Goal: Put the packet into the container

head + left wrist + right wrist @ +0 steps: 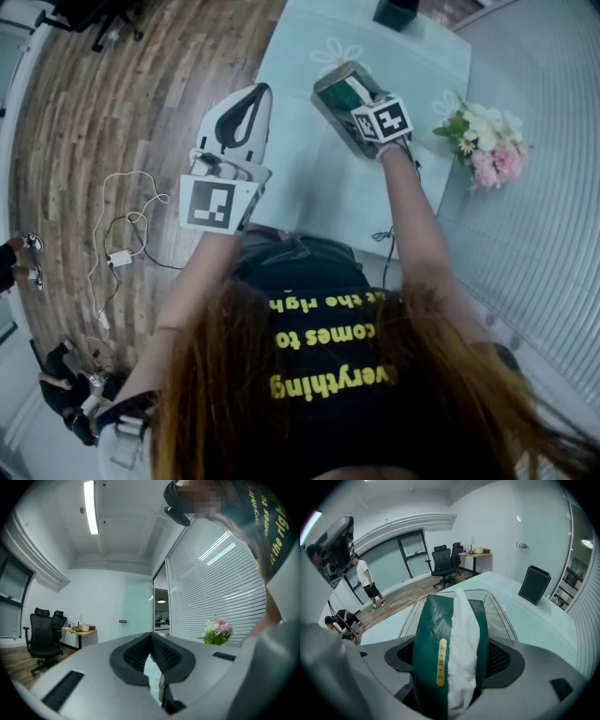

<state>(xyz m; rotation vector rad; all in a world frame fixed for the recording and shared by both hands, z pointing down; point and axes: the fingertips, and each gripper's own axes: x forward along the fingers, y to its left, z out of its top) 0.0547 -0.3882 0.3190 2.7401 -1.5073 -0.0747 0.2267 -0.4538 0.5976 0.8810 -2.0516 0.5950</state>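
Stands bent over a pale table (309, 197) with a gripper in each hand. Grips a green packet (429, 639), white down the middle of its front, in the right gripper (451, 665), jaws pressed hard against its two sides, the packet upright between them. Holds that packet at a clear, shallow container (502, 617) on the table, the packet's upper end against the container's near rim in the right gripper view; cannot tell contact between the two. Holds the left gripper (151, 643) off to the left, by the table's left edge, jaws drawn together at the tips with only a thin slit behind them and nothing in it. Shares the table with a black box (534, 585) at the far end and pink and white flowers (483, 141) by the right edge. Looks past the table onto wood flooring (112, 112) with loose cables (122, 220), and onto office chairs (443, 564) near a desk.
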